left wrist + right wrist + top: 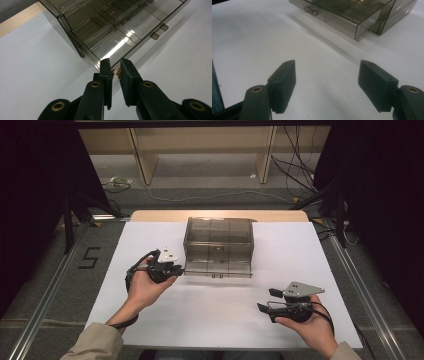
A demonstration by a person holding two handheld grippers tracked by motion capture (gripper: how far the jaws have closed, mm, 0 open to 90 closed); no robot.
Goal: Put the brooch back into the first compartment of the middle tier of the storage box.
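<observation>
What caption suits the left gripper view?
Left claw pinching a small copper-coloured piece above the open drawer of a smoky plastic organiser.

The tiny copper-coloured thing (116, 73) pinched between the left gripper's (115, 71) jaws is too small to identify, and the smoky drawer box (120, 27) runs off the top edge.

A white sheet (300, 270) covers a pale wooden table (150, 215). Behind it stands a light wooden shelf frame (145, 160) on grey floor (200, 182), with loose cables (295, 170). A "5" (89, 257) marks the floor at left.
</observation>
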